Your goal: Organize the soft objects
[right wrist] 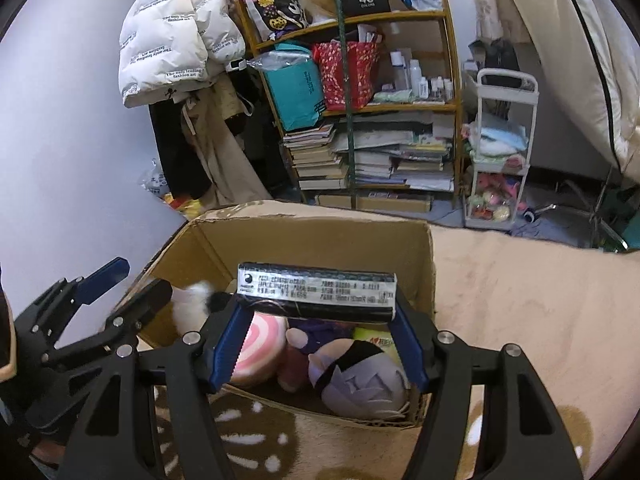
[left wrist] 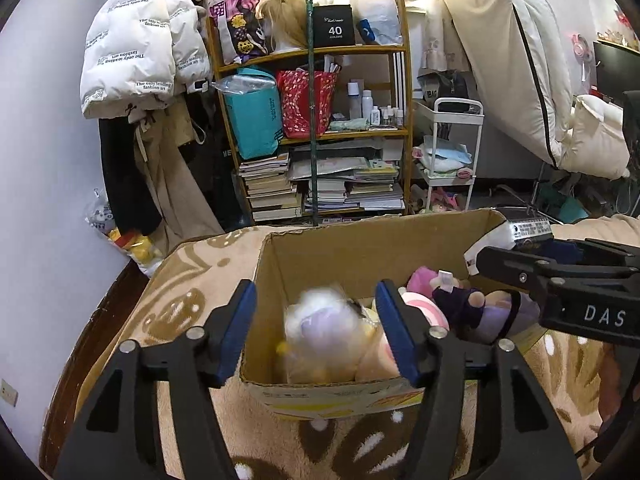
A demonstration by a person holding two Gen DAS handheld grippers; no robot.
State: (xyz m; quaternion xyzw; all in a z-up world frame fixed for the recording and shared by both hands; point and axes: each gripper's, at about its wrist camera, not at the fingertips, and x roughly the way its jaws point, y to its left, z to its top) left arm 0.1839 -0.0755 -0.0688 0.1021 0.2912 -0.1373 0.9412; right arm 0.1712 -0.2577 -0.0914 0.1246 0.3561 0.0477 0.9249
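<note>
Only from right wrist: labelled pack [right wrist: 316, 294] between right claw [right wrist: 320, 344] pads.

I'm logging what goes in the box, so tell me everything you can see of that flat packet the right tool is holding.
The flat packet is a long, thin, glossy pack, dark with a white printed label across its face; the print is too small to read. It looks like plastic wrap. It lies level and crosswise, clamped at both ends between the blue pads of the right tool, above the open cardboard box and the plush toys inside. Nothing else touches it. In the left wrist view only one end shows.
</note>
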